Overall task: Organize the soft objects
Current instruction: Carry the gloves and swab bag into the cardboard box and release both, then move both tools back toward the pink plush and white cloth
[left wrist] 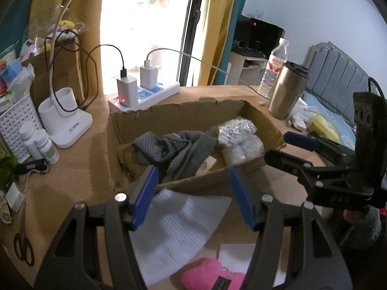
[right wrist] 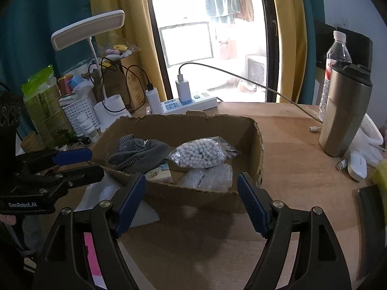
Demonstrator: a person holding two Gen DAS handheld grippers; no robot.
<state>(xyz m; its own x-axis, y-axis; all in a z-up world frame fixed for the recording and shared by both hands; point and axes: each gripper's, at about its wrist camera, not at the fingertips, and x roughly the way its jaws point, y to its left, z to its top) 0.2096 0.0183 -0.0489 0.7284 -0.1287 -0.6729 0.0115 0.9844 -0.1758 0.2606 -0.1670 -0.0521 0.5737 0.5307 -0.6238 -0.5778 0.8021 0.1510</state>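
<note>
Left wrist view: the left gripper (left wrist: 193, 193) hung spread and empty over a white foam sheet (left wrist: 179, 229), as did the right gripper (right wrist: 191, 201), jaws parted. Likely between placements; next, the pink plush toy (left wrist: 212, 278) at lower frame needs grasping. The cardboard box (right wrist: 256, 145) held grey socks (right wrist: 137, 153) and a bag of white beads (right wrist: 200, 154).

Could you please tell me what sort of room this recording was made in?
Most likely a bedroom: a bed with a padded headboard stands beside the wooden desk, with a desk lamp and curtains by the window.
</note>
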